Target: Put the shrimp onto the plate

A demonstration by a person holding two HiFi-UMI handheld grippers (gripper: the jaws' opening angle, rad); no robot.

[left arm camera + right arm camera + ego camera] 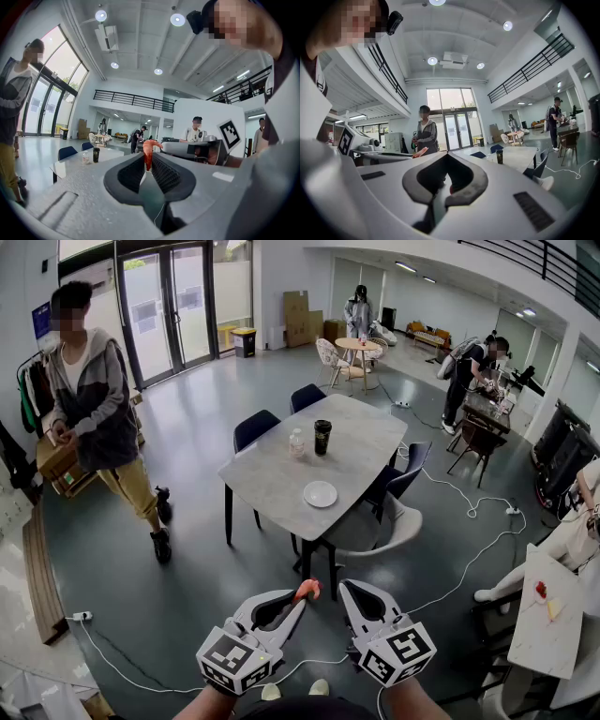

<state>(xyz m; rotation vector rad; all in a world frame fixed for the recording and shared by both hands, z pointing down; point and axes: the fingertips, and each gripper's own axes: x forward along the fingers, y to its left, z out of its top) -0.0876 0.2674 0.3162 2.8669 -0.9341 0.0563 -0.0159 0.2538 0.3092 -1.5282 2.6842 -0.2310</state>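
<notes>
— So where is the shrimp [307,590]?
— Pinched upright at the jaw tips of the left hand-held gripper [301,599], near the person, above the floor.
— And the right hand-held gripper [344,589]?
— Jaws together, nothing between them, just right of the left one.
— The plate [320,494]?
— White, on the far desk [272,474], well apart from the shrimp.

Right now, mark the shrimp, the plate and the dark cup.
shrimp [148,153], left gripper view, on its orange body.
plate [320,494], head view, on its bare white middle.
dark cup [322,439], head view, on its side wall.
</notes>
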